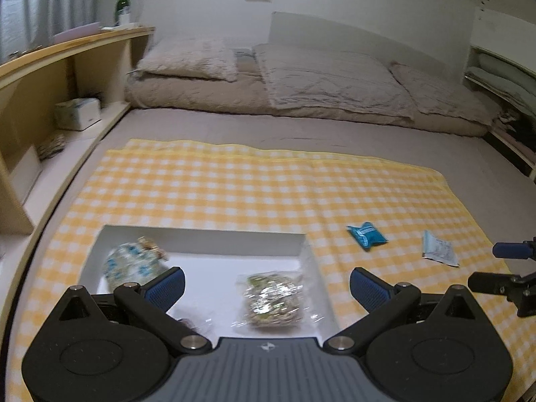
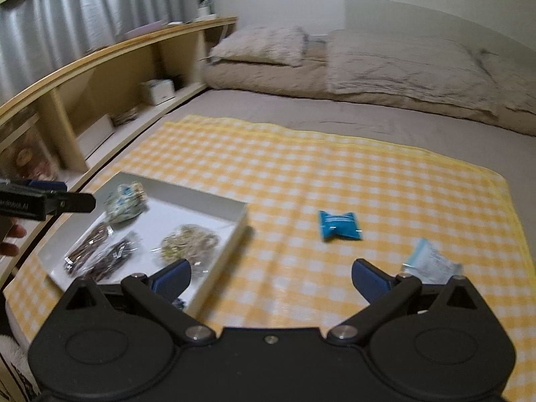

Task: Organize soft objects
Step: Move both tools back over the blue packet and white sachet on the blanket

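A white tray (image 1: 201, 244) (image 2: 231, 234) lies on the yellow checked cloth (image 1: 234, 181) (image 2: 335, 174) on a bed. Inside it are a blue-patterned bag (image 1: 130, 264) (image 2: 124, 206), a clear bag of greenish snack (image 1: 273, 298) (image 2: 189, 241) and two dark packets (image 2: 107, 254). A blue packet (image 1: 366, 236) (image 2: 338, 226) and a pale packet (image 1: 439, 248) (image 2: 430, 263) lie on the cloth to the right of the tray. My left gripper (image 1: 267, 287) hovers open over the tray, nothing between its fingers. My right gripper (image 2: 271, 276) stands open over the cloth beside the tray, holding nothing.
A wooden shelf unit (image 1: 60, 77) (image 2: 100, 77) runs along the left side, with a green bottle (image 1: 122, 5) on top and a tissue box (image 1: 77, 113) inside. Beige pillows and a folded duvet (image 1: 318, 80) (image 2: 402, 67) lie at the head of the bed.
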Demonstrator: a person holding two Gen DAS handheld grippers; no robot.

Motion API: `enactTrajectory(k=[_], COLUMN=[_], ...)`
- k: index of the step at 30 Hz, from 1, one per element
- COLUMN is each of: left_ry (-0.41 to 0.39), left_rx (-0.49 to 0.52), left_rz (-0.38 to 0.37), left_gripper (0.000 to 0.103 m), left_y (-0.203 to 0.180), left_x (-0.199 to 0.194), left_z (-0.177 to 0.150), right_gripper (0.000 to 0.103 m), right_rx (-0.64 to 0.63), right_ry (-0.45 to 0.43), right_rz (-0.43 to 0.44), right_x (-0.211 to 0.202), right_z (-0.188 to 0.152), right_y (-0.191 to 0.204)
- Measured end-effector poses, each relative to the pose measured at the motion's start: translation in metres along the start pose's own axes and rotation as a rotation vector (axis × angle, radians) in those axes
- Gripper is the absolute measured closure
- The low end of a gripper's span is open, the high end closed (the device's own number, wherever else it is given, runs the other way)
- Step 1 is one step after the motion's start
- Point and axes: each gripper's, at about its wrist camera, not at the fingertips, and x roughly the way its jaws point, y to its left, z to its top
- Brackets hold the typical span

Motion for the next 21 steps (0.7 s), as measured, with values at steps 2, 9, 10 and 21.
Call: enactTrajectory(k=[2,9,10,21], left_ry=[0.000,-0.002,-0.002,0.028], left_rx=[0.016,0.035,0.037,0.022], left_rz=[-0.012,-0.049,-0.055,-0.093], left_gripper=[0.000,0.000,0.000,0.000], left_y=[-0.013,-0.055,-0.061,-0.120], left_x=[0.006,0.030,0.034,0.087], left_z=[0.004,0.018,0.020,0.040], right_gripper=[0.000,0.000,0.000,0.000], right_rx=[0.023,0.129,0.145,0.287], right_ry=[-0.006,-0.023,-0.025,-0.042], right_rz=[-0.022,-0.116,-0.126,-0.228], right_x=[-0.003,-0.012,-0.013,-0.009], right_z=[-0.001,-0.003,-0.003,-0.005], right_y=[-0.012,-0.057,-0.063,-0.120])
